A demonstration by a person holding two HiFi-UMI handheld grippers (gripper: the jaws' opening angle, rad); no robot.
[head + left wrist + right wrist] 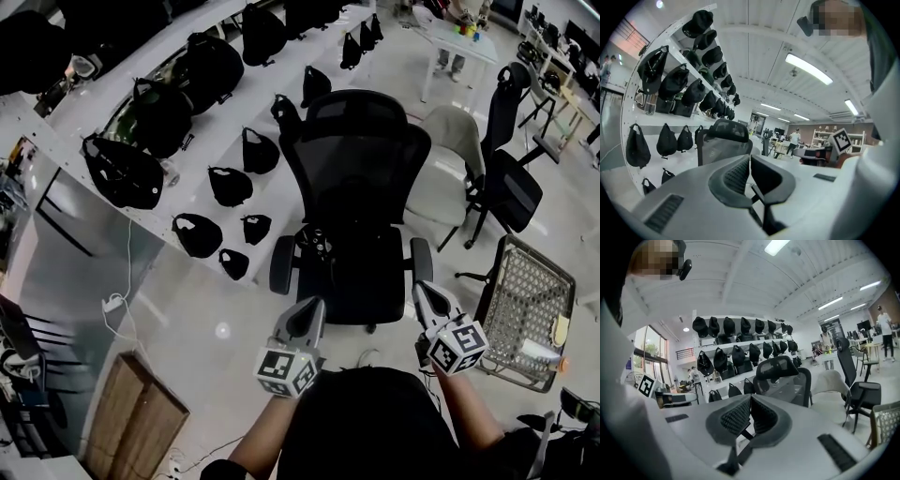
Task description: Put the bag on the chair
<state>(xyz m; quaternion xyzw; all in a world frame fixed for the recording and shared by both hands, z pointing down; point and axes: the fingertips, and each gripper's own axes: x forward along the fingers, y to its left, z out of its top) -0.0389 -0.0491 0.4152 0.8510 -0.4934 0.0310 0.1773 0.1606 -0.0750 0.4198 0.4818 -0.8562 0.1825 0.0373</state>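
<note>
A black mesh office chair (359,267) stands empty in the middle of the floor, facing me. Close under me hangs a rounded black bag (361,427), between my two arms. My left gripper (307,317) is at the bag's upper left corner and my right gripper (427,296) at its upper right, both short of the chair's seat. In the left gripper view the left gripper (750,161) has its jaws together with a thin black strip of the bag pinched low between them. The right gripper (751,401) looks the same. The chair (723,138) (783,376) lies ahead of both.
A white wall rack (202,141) with several black bags runs along the left. A pale chair (448,155) and another black chair (511,187) stand to the right, with a wire basket (525,309) beside them. A wooden board (141,422) lies at lower left.
</note>
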